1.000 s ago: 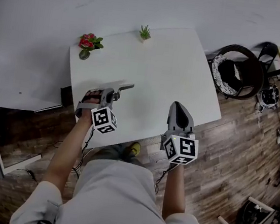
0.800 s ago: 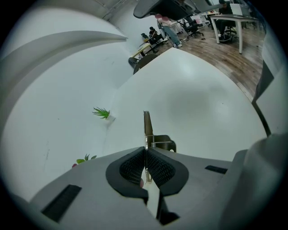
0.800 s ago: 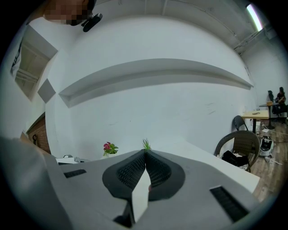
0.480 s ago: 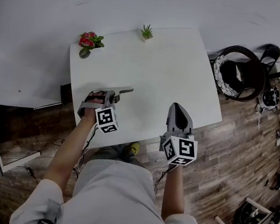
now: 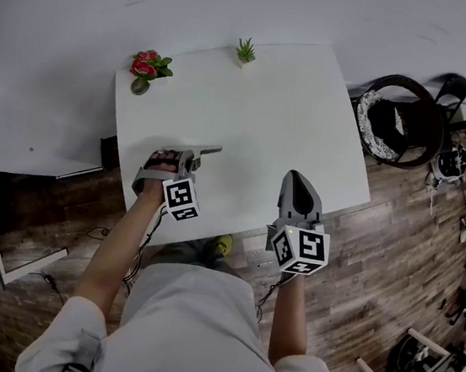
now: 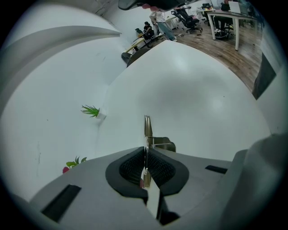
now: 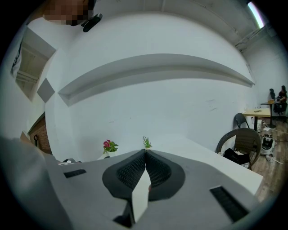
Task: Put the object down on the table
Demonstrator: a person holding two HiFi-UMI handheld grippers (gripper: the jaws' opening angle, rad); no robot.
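My left gripper (image 5: pixel 192 157) is shut on a thin grey metal piece (image 5: pixel 208 150) that sticks out past the jaws toward the right, low over the white table (image 5: pixel 270 101). In the left gripper view the metal piece (image 6: pixel 146 130) shows edge-on, clamped between the pads of the left gripper (image 6: pixel 145 152). I cannot tell if it touches the tabletop. My right gripper (image 5: pixel 296 181) hovers near the table's front edge, shut with nothing in it. The right gripper (image 7: pixel 145 155) has its pads pressed together.
A pot of red flowers (image 5: pixel 146 69) stands at the table's far left corner and a small green plant (image 5: pixel 245 52) at the far edge. A dark chair (image 5: pixel 395 117) stands right of the table on the wood floor. A white wall runs behind the table.
The left gripper has drifted slightly toward me and to the right, and the metal piece now lies flatter. The right gripper has hardly moved.
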